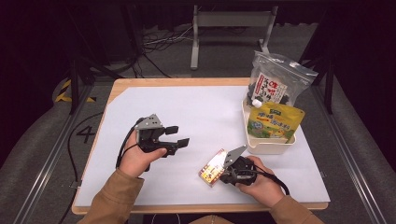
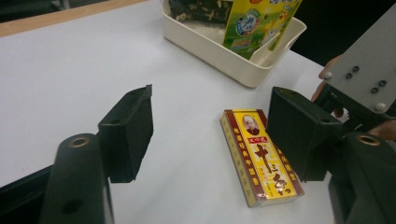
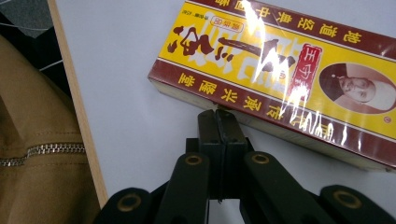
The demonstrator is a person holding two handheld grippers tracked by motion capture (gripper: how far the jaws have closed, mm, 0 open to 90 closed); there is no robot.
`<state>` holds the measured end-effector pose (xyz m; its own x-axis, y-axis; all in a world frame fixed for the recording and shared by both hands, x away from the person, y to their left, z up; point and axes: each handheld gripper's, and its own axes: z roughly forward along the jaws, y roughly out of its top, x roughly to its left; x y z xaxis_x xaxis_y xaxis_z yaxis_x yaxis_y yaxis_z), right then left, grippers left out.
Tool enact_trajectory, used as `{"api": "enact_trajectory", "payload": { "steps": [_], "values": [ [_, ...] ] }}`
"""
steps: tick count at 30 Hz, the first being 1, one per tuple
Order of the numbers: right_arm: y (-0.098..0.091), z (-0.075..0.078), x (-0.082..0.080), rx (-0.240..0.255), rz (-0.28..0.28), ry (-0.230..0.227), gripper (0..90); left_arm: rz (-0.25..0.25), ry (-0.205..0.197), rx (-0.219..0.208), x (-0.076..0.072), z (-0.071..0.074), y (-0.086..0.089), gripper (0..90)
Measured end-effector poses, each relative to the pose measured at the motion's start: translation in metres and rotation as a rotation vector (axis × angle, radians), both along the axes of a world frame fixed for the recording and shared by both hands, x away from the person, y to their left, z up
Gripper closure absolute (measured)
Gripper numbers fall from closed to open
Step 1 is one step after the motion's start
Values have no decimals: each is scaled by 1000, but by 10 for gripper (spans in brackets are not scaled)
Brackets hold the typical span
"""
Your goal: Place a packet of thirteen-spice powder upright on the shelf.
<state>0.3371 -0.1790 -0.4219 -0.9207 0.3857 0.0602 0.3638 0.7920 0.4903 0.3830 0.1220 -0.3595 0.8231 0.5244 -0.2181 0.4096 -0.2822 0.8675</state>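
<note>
White table (image 1: pixel 196 116): shut right gripper (image 3: pixel 217 113) apparently touches yellow box (image 3: pixel 280 70).

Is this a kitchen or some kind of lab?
Probably a lab or recording studio, not a kitchen. A white table stands among dark curtains, with cables on the floor and metal rails beside it. A person holds a gripper in each hand by a yellow box.

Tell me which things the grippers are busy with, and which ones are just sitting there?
Busy with:
yellow box, touched by the shut right gripper
left gripper, open, aimed at the box

Just sitting:
cream tray
yellow pouch
clear bag
</note>
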Motion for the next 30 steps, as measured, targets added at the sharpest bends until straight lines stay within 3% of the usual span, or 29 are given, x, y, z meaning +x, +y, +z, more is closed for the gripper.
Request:
{"api": "enact_trajectory", "payload": {
  "steps": [9, 14, 19, 26, 30],
  "values": [
    [-10, 8, -4, 38, -3, -12, 900, -9, 17, 62, -1, 0, -9, 220],
    [-24, 20, -5, 83, -35, -41, 900, -18, -10, 94, -4, 1, -14, 139],
    [-37, 33, -5, 122, -70, -74, 900, -35, -45, 128, -8, 0, -20, 124],
    [-51, 44, -5, 153, -120, -107, 900, -50, -46, 143, -14, -1, -26, 115],
    [-59, 52, -5, 178, -142, -136, 900, -52, -21, 156, -17, -4, -31, 114]
  ]
}}
